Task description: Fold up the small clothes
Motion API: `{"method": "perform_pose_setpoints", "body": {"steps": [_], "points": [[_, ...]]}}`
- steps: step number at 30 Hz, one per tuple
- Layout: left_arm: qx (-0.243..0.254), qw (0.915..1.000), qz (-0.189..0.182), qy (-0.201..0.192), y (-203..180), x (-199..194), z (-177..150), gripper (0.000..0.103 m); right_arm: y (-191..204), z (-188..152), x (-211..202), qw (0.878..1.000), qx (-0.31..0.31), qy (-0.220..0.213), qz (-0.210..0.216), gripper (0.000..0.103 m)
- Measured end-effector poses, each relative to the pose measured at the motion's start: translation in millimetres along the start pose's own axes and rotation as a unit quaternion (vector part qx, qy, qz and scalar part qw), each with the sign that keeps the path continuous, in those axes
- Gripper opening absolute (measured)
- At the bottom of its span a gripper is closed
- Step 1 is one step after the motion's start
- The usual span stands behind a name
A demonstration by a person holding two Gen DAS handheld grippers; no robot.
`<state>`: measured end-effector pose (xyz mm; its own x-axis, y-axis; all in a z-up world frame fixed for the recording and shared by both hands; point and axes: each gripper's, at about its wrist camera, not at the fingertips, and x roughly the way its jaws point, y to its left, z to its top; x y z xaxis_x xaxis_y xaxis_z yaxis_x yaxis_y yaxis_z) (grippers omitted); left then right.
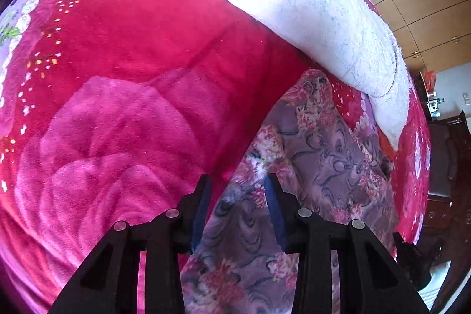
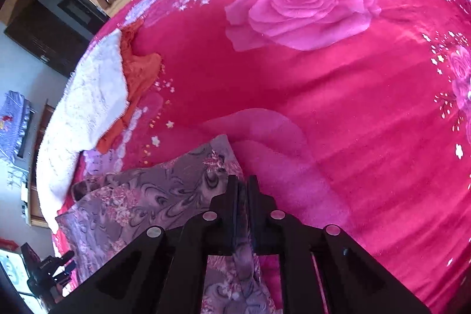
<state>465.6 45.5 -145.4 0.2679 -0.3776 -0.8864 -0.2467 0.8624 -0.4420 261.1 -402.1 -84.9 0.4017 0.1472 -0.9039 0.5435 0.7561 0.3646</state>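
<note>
A small purple-grey floral garment [image 1: 323, 161] lies on a red rose-patterned blanket [image 1: 147, 49]. My left gripper [image 1: 238, 181] is open, its blue-padded fingers straddling the garment's left edge just above the cloth. My right gripper [image 2: 243, 181] is shut on the garment [image 2: 141, 196], pinching its right edge; the cloth runs between the fingers and spreads out to the left. The other gripper [image 2: 50, 270] shows dark at the lower left of the right wrist view.
A white fluffy towel [image 1: 309, 5] lies beyond the garment, with an orange cloth [image 2: 138, 72] under its edge. The red blanket [image 2: 323, 78] stretches wide to the right. Wooden wardrobes [image 1: 426, 5] and a dark cabinet [image 2: 59, 19] stand past the bed edge.
</note>
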Motion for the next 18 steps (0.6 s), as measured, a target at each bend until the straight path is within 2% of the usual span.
{"method": "perform_pose_setpoints", "body": {"steps": [1,3,4,7,8,11,12,13,14,15,18], "points": [[0.001,1.0,-0.007,-0.005,7.3,-13.9,-5.3,0.035,-5.3,-6.7,-11.4,1.0,0.01,-0.007,0.011,0.016],[0.012,0.9996,-0.026,-0.006,22.5,-42.6,-25.7,0.036,-17.0,-26.6,-30.7,0.998,0.011,0.006,0.055,0.024],[0.021,0.9992,-0.034,-0.002,28.2,-51.9,-36.3,0.036,-21.6,-37.8,-39.5,0.998,0.004,0.013,0.059,0.031],[0.042,0.998,-0.047,0.01,48.8,-76.7,-73.0,0.04,-42.0,-79.9,-63.5,0.998,-0.014,0.019,0.052,0.043],[0.047,0.9978,-0.045,0.014,53.8,-80.7,-83.2,0.044,-48.5,-92.8,-68.7,0.998,-0.011,0.024,0.053,0.044],[0.04,0.9982,-0.014,0.043,70.3,-69.5,-112.9,0.043,-70.0,-126.9,-68.4,0.996,0.02,0.055,0.07,0.046],[0.027,0.9982,-0.014,0.052,75.3,-62.2,-119.7,0.043,-73.1,-136.0,-67.1,0.995,0.028,0.061,0.08,0.04],[0.019,0.999,-0.018,0.035,79.1,-62.8,-124.3,0.043,-72.2,-142.2,-67.0,0.993,0.024,0.063,0.092,0.011],[0.015,0.9995,-0.017,0.025,78.5,-64.0,-126.6,0.043,-66.4,-144.9,-67.7,0.993,0.009,0.07,0.1,0.006],[0.009,0.9996,-0.014,0.023,77.1,-66.2,-128.0,0.043,-59.0,-145.5,-73.3,0.994,-0.007,0.065,0.092,0.005],[0.004,0.9997,-0.004,0.025,74.8,-69.7,-133.3,0.043,-49.2,-141.0,-102.2,0.995,-0.023,0.01,0.099,0.004]]}}
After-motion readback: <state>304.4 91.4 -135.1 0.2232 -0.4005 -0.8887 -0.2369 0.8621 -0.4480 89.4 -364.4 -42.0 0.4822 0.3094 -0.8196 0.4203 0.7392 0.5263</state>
